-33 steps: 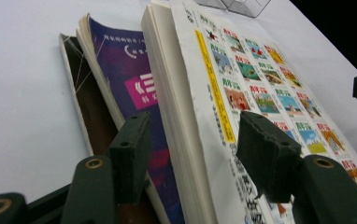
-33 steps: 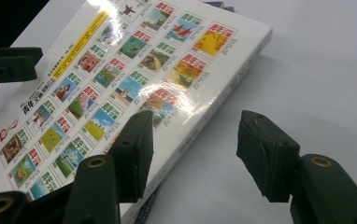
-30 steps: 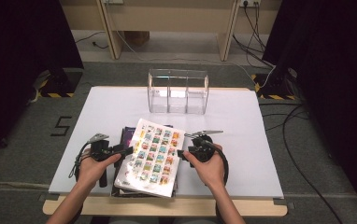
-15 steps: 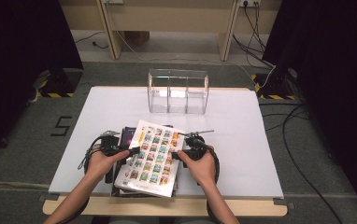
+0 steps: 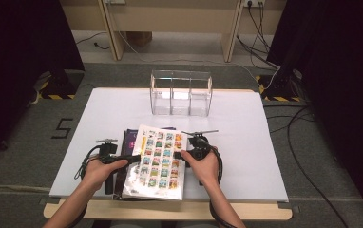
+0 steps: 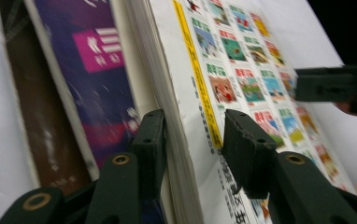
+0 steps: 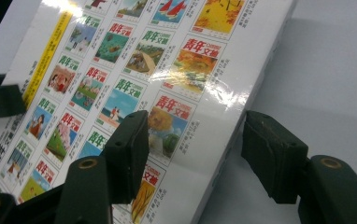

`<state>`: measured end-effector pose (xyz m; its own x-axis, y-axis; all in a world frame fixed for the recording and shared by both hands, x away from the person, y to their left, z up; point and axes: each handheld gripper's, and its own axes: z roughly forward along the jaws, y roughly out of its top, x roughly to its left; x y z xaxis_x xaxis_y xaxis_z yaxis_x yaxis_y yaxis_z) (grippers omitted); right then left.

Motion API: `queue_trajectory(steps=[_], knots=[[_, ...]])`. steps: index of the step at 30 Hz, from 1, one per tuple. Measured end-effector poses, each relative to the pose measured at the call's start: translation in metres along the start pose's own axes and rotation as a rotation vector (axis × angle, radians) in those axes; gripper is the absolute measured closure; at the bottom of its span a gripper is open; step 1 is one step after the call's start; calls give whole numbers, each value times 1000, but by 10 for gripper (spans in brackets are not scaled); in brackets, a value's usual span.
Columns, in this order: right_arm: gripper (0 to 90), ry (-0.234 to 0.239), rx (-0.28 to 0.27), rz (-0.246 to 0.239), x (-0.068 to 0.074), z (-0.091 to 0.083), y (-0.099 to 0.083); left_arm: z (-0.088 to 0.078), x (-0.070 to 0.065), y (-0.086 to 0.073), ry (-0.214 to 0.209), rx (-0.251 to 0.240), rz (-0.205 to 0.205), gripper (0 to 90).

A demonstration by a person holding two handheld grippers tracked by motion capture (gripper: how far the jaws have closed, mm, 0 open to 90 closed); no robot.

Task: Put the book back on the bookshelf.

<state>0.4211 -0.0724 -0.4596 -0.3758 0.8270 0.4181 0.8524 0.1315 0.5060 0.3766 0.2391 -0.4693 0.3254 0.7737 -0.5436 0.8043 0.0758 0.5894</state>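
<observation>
A white magazine (image 5: 158,161) with a grid of small colour pictures lies on top of a stack of books near the table's front edge. My left gripper (image 5: 122,159) is at its left, spine-side edge. In the left gripper view its jaws (image 6: 193,140) stand open, one beside the page edges and one over the magazine's cover (image 6: 242,74). My right gripper (image 5: 184,154) is at the opposite edge. It is open (image 7: 195,149), with one jaw over the cover (image 7: 134,51) and the other past the edge, above the table.
Under the magazine lie a purple book (image 6: 97,70) and a dark brown one (image 6: 41,116). A clear three-compartment organiser (image 5: 181,92) stands at the back middle of the white table (image 5: 246,142). The table's front edge is just behind both hands.
Both hands have moved inward, bringing the grippers from either side up to the magazine's edges. The magazine itself has not shifted.
</observation>
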Motion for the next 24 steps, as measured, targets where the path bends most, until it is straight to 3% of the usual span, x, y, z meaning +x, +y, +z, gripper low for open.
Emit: queue_trajectory(steps=[3,4,8,11,12,16,22,24], knots=[[421,-3,-4,0,0,0,0,0,1,-4,-15,3,-25,588],[422,-5,-8,-4,1,0,0,-1,1,-7,-31,13,-54,593],[423,-9,-6,-19,1,0,0,-2,-4,-9,-30,9,-50,621],[422,-11,-7,-12,1,0,1,-3,-6,-9,-60,5,-48,656],[427,-11,-7,-10,-1,0,2,-4,-8,-10,-81,-5,-35,690],[428,-2,-12,1,-5,2,7,-5,-12,-12,-90,-32,4,724],[381,26,11,29,-16,12,26,-3,-5,-14,-107,-40,-42,737],[358,59,29,55,-23,17,32,-2,-4,-15,-111,-42,-45,737]])
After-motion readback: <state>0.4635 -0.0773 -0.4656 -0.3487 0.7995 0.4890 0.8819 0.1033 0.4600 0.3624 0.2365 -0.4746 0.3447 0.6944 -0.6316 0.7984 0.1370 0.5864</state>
